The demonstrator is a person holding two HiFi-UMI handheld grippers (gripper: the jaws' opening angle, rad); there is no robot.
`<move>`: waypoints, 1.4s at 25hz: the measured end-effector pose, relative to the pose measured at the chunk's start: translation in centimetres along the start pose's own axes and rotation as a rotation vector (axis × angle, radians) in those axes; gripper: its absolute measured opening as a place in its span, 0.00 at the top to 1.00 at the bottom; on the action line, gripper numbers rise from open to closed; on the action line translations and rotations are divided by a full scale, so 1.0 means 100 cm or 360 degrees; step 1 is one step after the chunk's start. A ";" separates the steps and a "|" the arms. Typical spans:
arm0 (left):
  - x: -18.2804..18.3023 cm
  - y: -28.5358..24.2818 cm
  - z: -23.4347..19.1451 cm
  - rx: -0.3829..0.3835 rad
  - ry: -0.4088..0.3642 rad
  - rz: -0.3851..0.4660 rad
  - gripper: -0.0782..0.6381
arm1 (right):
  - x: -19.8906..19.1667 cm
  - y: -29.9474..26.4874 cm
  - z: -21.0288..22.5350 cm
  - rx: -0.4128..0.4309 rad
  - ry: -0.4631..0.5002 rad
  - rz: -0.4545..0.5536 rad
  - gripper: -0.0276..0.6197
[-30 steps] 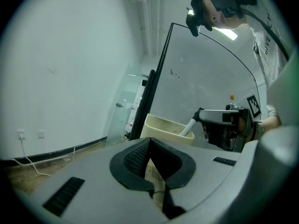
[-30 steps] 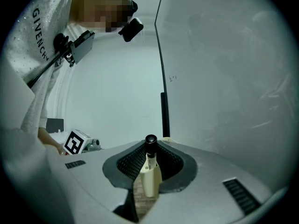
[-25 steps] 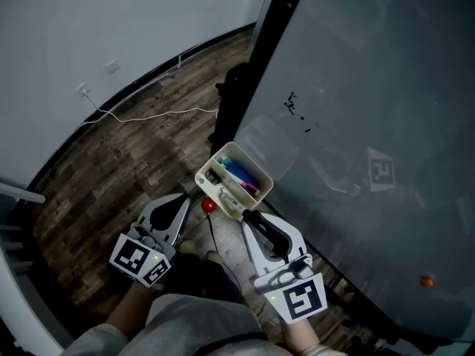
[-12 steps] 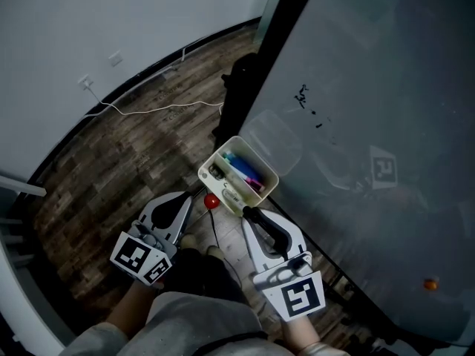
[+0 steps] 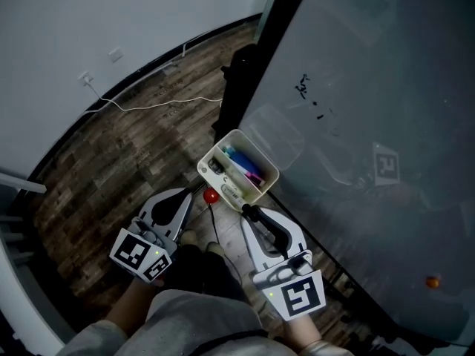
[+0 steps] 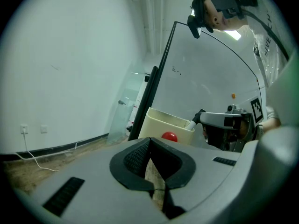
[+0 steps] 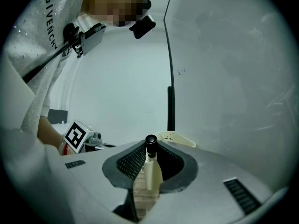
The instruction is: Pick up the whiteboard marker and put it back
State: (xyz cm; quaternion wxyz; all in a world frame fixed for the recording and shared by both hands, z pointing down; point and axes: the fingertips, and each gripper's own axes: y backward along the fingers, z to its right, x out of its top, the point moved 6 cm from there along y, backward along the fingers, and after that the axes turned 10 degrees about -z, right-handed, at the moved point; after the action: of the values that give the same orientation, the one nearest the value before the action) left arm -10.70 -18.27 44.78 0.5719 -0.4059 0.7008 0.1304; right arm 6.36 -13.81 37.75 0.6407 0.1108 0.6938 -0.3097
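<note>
Right gripper (image 7: 151,146) has the whiteboard marker (image 7: 151,171) clamped between its jaws: white barrel, black cap pointing out past the tips. The jaws are partly closed, squeezed onto the barrel from both sides. So the marker is in the right gripper, not in the bin.

Left gripper (image 6: 149,143) has its jaws pinched together at the tips with nothing in them, just floor showing through the gap behind.

In the head view both grippers sit low in the picture, left one around 7 o'clock, right one around 6. The cream bin (image 5: 257,152) hangs off the whiteboard (image 5: 371,124) just ahead of them, at roughly 1 o'clock from the left gripper's tips and 11 o'clock from the right one's. The marker's cap end is right up by the bin's near corner; I can't tell if it's touching the rim or not. A few other markers (image 5: 241,165) lie inside the bin, one blue and one purplish.

There's a red round thing (image 5: 211,196) on the bin's outer side, between the two grippers' tips.

The whiteboard fills the view from about 12 to 5 o'clock, with a small dark scribble (image 5: 303,86) up top. Wood floor (image 5: 133,162) is at 9 o'clock, with a white cable (image 5: 148,104) trailing across it toward 10
</note>
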 end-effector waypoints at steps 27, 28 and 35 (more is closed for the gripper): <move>-0.002 0.017 0.018 0.0057 0.0009 0.0044 0.87 | -0.014 0.008 -0.006 0.0050 0.0032 -0.0044 0.84; -0.002 0.018 0.018 0.0058 0.0010 0.0045 0.87 | -0.015 0.009 -0.006 0.0050 0.0033 -0.0045 0.84; -0.006 0.021 0.024 0.0060 0.0012 0.0047 0.87 | -0.018 0.012 -0.006 0.0053 0.0016 -0.0047 0.84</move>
State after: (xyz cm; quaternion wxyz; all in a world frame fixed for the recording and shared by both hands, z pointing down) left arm -10.54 -15.15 43.94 0.5747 -0.3853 0.7113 0.1241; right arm 6.80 -12.04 39.16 0.6306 0.1126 0.6933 -0.3300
